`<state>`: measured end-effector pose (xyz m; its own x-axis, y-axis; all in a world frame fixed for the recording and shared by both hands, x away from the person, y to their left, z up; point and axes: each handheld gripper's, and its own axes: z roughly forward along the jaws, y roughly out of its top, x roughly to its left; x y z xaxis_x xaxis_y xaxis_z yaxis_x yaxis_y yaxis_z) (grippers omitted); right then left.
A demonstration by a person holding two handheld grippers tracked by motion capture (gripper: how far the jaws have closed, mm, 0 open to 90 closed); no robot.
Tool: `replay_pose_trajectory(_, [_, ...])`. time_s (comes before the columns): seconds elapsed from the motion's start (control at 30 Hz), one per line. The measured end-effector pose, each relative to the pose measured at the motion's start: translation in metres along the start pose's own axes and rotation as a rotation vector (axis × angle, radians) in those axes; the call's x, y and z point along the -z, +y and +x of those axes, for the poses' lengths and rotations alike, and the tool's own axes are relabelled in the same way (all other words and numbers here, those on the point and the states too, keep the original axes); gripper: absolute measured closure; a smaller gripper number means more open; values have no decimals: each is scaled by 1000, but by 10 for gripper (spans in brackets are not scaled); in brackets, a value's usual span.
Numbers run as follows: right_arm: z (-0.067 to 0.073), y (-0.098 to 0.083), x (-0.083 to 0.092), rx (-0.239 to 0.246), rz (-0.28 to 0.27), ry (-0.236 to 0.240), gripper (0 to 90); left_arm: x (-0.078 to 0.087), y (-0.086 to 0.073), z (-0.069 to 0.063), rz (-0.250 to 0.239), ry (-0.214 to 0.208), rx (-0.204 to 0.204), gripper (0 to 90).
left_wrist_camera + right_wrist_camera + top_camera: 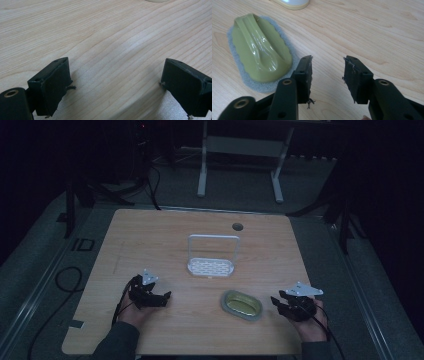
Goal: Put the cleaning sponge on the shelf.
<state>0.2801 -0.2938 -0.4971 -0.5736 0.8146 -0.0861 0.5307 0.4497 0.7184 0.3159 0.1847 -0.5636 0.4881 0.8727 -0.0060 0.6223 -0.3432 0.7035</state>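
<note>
From above, your left gripper (159, 296) hovers low over the wooden table (150, 235) at its near left part, jaws pointing toward the middle. Your right gripper (280, 300) sits at the near right, jaws pointing left at the green scrubbing pad (242, 304), which lies flat just beside them, between your two hands and nearer the right one. Farther back, at the middle of the table, a white rack (211, 266) with an upright handle stands well apart from both grippers. A small round hole (237, 226) shows in the tabletop near the far edge.

Through the left gripper view, your left gripper (115, 77) is released: its jaws stand wide apart with nothing but bare wood grain between them.

Through the right gripper view, your right gripper (327, 72) is also released, jaws spread with bare table between them. The scrubbing pad (259, 50), a glossy green grip on a grey sponge base, lies to the left of the left jaw, its near end just beside that jaw. Whether they touch you cannot tell. The rack's pale base (292, 3) peeks in at the top edge.
</note>
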Motion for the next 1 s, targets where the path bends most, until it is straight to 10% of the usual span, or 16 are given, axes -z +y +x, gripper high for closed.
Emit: replay_pose_trajectory(1.0, [-1,27,12,93,58,43,581,0,0,0,0,0,0,88])
